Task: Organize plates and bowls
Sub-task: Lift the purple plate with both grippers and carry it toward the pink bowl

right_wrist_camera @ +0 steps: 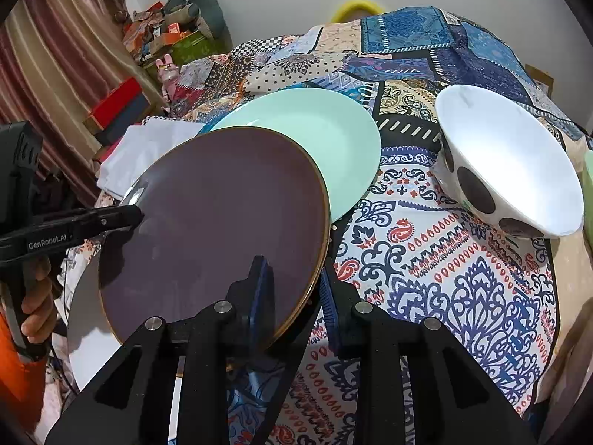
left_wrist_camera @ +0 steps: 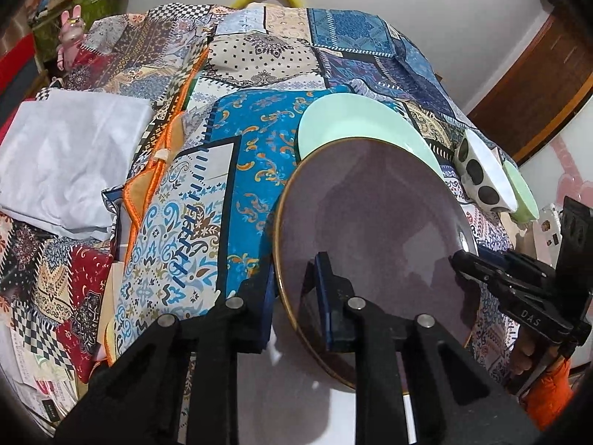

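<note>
A dark purple plate (left_wrist_camera: pixel 370 215) (right_wrist_camera: pixel 215 215) with a gold rim is held tilted above the patchwork cloth, gripped from both sides. My left gripper (left_wrist_camera: pixel 291 274) is shut on its left rim and appears in the right wrist view as a black tip (right_wrist_camera: pixel 135 217). My right gripper (right_wrist_camera: pixel 294 270) is shut on the opposite rim, also seen as a black tip (left_wrist_camera: pixel 457 257). A mint plate (left_wrist_camera: pixel 355 118) (right_wrist_camera: pixel 315 129) lies just behind, partly covered by the purple one. A white bowl with dark dots (left_wrist_camera: pixel 481 170) (right_wrist_camera: pixel 511 163) leans on its side to the right, beside a pale green bowl (left_wrist_camera: pixel 522 193) (right_wrist_camera: pixel 587 178).
A patchwork cloth (left_wrist_camera: pixel 222 185) (right_wrist_camera: pixel 444 259) covers the surface. A folded white cloth (left_wrist_camera: pixel 63 155) (right_wrist_camera: pixel 148 144) lies at the left. A pale round surface (right_wrist_camera: pixel 85 315) shows under the purple plate's near edge. Boxes and a pink rabbit figure (left_wrist_camera: pixel 70 37) crowd the far left.
</note>
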The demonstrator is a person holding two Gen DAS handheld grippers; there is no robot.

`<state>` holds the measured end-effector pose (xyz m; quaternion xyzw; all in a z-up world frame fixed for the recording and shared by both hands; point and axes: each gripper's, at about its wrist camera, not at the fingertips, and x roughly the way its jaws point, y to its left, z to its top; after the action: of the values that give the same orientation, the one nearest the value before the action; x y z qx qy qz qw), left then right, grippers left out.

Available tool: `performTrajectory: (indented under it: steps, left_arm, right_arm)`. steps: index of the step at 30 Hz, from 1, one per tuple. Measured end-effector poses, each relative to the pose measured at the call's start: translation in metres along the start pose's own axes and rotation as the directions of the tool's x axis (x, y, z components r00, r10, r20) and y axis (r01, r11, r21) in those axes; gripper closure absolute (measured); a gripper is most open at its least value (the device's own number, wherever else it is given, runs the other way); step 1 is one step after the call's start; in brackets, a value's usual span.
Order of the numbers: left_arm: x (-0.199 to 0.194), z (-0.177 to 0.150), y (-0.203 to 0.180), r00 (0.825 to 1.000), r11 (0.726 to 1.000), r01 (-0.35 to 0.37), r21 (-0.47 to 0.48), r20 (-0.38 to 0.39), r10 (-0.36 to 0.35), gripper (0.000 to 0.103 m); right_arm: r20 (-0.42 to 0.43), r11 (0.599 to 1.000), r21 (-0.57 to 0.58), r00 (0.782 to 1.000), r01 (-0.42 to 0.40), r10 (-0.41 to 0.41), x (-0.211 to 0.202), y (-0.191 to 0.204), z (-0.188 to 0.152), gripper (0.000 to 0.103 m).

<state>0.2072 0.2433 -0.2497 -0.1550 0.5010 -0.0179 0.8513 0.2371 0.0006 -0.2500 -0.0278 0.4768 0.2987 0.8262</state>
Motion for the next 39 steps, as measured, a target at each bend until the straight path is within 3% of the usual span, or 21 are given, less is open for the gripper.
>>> performTrajectory:
  steps: [4,18,39]
  left_arm:
    - [-0.002,-0.002,-0.008,1.0,0.999,-0.024,0.027,0.001,0.024,0.083]
    - [-0.015,-0.011,-0.036,1.0,0.998,-0.005,0.063,0.02,0.004,0.083]
    - [-0.074,-0.04,-0.108,0.997,0.991,-0.004,0.131,0.078,-0.006,0.082]
  right_arm:
    - [0.007,1.0,-0.001,1.0,0.019,-0.019,-0.003,-0.002,0.0,0.078]
    - [0.054,1.0,0.016,0.998,0.02,-0.021,-0.029,-0.015,-0.01,0.078]
    - [0.154,0.999,0.042,0.987,0.034,-0.04,-0.103,-0.03,-0.038,0.078]
